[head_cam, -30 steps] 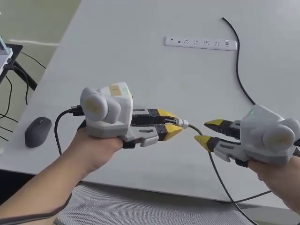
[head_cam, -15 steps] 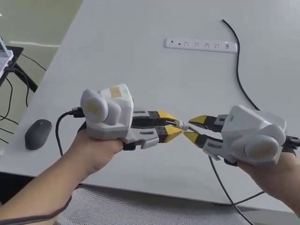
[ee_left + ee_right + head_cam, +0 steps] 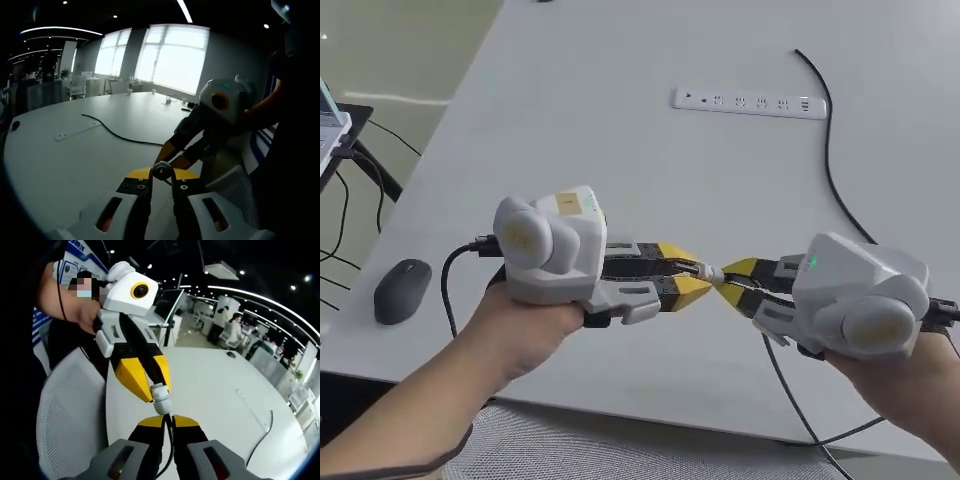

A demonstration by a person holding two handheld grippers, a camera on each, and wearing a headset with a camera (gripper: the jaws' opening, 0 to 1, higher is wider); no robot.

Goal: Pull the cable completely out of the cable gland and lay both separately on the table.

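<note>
White cable gland [image 3: 710, 270] axis left-right, clamped in left gripper [image 3: 692, 276] jaws; right gripper [image 3: 738, 281] jaws pinch cable [image 3: 171, 440].

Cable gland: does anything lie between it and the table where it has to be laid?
Nothing visible. The cable gland sits in the left gripper, the table near it is bare, and the power strip lies farther back.

Gland [image 3: 712, 271] mostly buried in left gripper [image 3: 700, 277] jaws. Cable [image 3: 786, 385] passes under right gripper [image 3: 733, 281], runs off head view's bottom edge.
</note>
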